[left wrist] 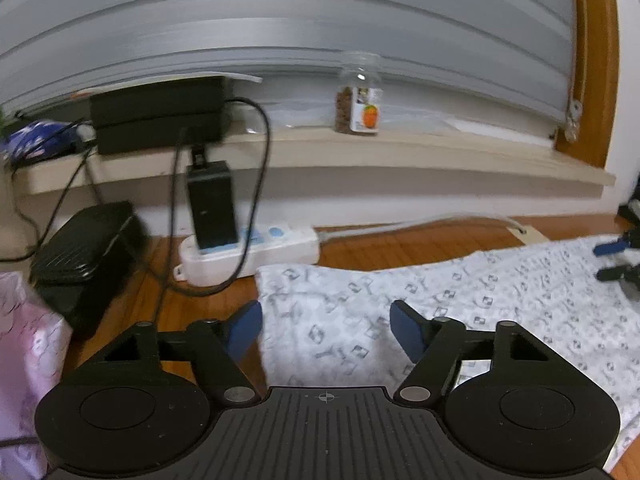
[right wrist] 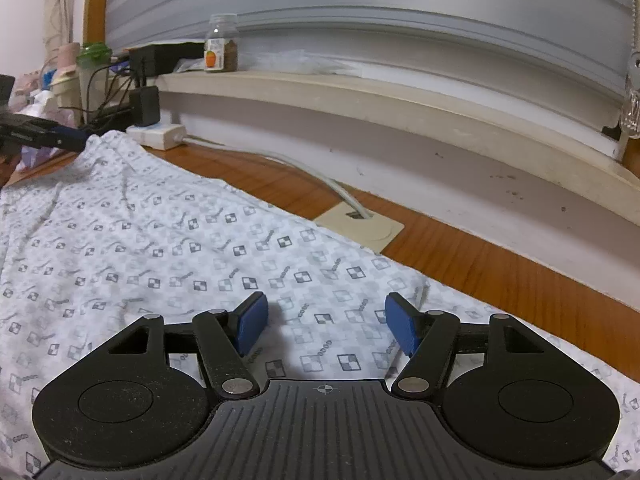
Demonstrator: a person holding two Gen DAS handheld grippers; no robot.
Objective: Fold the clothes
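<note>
Hovering over the patterned white garment [right wrist: 168,240] spread on the wooden table [right wrist: 480,264], both grippers are sitting with jaws parted and nothing between the pads. It looks like a pause between folds. The left gripper [left wrist: 326,332] is hanging above the cloth's corner, the right gripper [right wrist: 326,328] above the hem, though contact is hard to judge. Next, each needs to be closing on an edge.

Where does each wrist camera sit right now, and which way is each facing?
Left wrist: on the left gripper, open over the patterned garment's corner, facing the power strip and windowsill.
Right wrist: on the right gripper, open over the garment, facing the sill.
Shared: garment, jar, power strip; each shows the other gripper.
</note>
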